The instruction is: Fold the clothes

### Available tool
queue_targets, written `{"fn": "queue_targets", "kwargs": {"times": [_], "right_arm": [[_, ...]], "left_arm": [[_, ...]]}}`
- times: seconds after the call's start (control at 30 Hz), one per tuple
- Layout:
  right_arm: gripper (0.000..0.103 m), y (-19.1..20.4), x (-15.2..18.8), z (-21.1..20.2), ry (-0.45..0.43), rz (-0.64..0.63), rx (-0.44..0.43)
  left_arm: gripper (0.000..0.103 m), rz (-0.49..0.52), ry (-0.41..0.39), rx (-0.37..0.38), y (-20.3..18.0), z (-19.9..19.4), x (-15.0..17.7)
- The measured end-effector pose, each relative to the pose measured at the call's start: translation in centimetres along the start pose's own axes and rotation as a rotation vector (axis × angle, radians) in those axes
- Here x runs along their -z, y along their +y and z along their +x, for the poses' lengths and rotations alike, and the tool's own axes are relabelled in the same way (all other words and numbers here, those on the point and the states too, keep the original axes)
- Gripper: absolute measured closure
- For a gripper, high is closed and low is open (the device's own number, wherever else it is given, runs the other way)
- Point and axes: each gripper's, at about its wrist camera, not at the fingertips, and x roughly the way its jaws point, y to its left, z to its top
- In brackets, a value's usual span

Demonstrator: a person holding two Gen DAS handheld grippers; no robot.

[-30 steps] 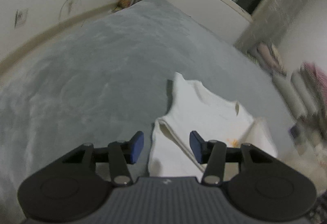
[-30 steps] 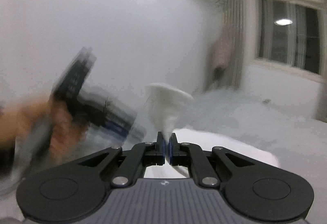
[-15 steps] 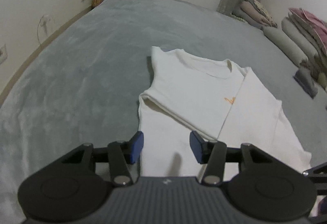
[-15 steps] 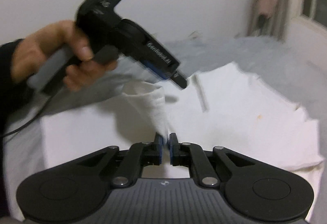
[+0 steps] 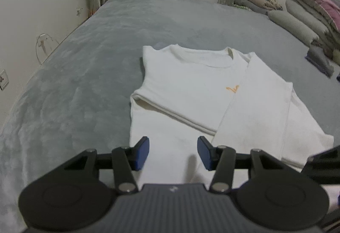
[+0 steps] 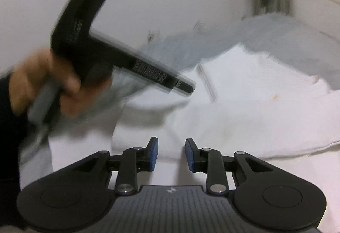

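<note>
White t-shirt, part-folded, flat on grey bed.

Shirt lies toward bed's near right part, collar facing the far window edge, both sides folded inward; left gripper hovers over shirt's near hem, jaws apart, nothing btwn them; right gripper jaws opening, no cloth btwn pads, just above shirt; person's hand blurred.

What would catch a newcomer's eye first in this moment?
A white T-shirt with a small orange mark, both sides folded in, lies in the middle of a grey bed. In the right wrist view, a blurred hand on the left holds the left gripper over it, while the right gripper is opening, nothing between its fingers.
</note>
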Motion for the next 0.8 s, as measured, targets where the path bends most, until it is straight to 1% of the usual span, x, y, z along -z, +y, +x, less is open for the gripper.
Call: {"fn": "queue_targets", "kwargs": {"times": [0.07,0.17,0.27,0.37,0.43,0.5,0.53,0.57,0.6,0.67,0.77,0.8], "right_arm": [[0.075,0.1,0.2,0.1,0.02,-0.012,0.002],[0.075,-0.5,0.1,-0.4,0.031,0.006,-0.009],[0.075,-1.1,0.0,-0.6,0.03,0.028,0.006],[0.075,-1.8,-0.1,-1.5,-0.014,0.061,0.035],[0.072,-2.2,-0.1,-2.1,-0.055,0.081,0.082],[0.071,-2.7,0.0,-2.0,-0.041,0.11,0.104],[0.071,-3.1,0.1,-1.6,-0.016,0.121,0.109],[0.071,-3.5,0.3,-1.2,0.02,0.132,0.104],[0.071,-3.8,0.4,-1.1,0.035,0.141,0.096],[0.071,-4.5,0.4,-1.5,0.043,0.165,0.084],[0.07,-6.8,0.5,-3.5,-0.02,0.237,0.093],[0.07,-7.7,0.7,-4.3,-0.046,0.26,0.135]], "left_arm": [[0.054,0.017,0.002,-0.021,-0.5,0.1,0.2],[0.053,0.039,-0.004,-0.063,-1.1,0.2,0.4],[0.05,0.031,-0.006,-0.073,-1.3,0.2,0.5],[0.05,0.039,-0.006,-0.082,-1.5,0.2,0.6],[0.05,0.047,-0.009,-0.08,-1.7,0.2,0.6],[0.05,0.055,-0.01,-0.074,-1.9,0.1,0.7],[0.05,0.059,-0.01,-0.072,-2.0,0.1,0.8],[0.05,0.066,-0.009,-0.07,-2.1,0.1,0.8],[0.05,0.072,-0.007,-0.069,-2.2,0.1,0.9],[0.05,0.077,-0.002,-0.068,-2.3,0.2,1.0],[0.05,0.078,0.0,-0.059,-2.5,0.1,1.1],[0.05,0.08,-0.001,-0.058,-2.6,0.1,1.2]]}}
